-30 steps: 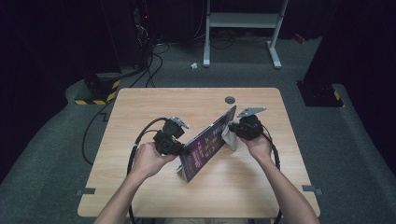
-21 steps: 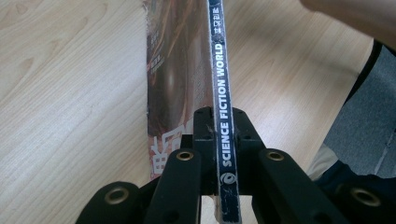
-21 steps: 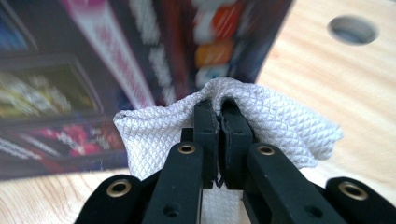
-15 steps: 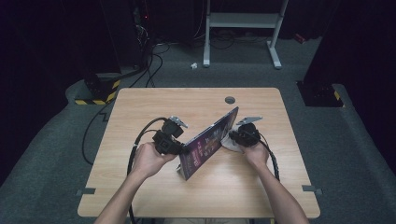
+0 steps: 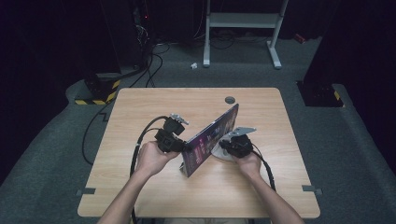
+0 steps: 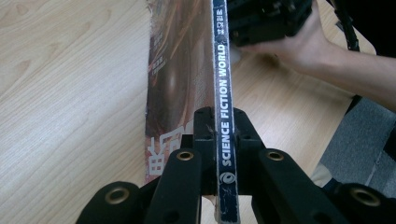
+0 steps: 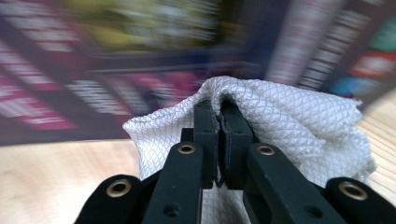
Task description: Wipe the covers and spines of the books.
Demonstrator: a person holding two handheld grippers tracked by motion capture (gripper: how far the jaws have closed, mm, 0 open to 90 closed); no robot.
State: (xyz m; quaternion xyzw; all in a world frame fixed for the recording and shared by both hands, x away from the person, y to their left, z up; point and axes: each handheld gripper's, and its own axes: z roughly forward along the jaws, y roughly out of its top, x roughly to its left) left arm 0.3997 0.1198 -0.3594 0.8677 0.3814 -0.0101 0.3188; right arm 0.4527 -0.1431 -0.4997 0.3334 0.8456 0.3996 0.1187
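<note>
so: magazine [image 5: 210, 140] stands on edge near middle of wooden surface [image 5: 140, 107], tilted, cover toward right side, spine reading "science fiction world" up in left gripper view. left hand-held gripper [image 6: 223, 140] pinches spine end, props it upright. right hand-held gripper [image 7: 219, 135] jaws pressed together on fold of white mesh cloth [image 7: 289, 121], cloth close to cover, contact unclear through blur. judgement: setup done (magazine steadied, cloth in grip, brought to cover); wiping itself looks barely begun, most of cover left.
</note>
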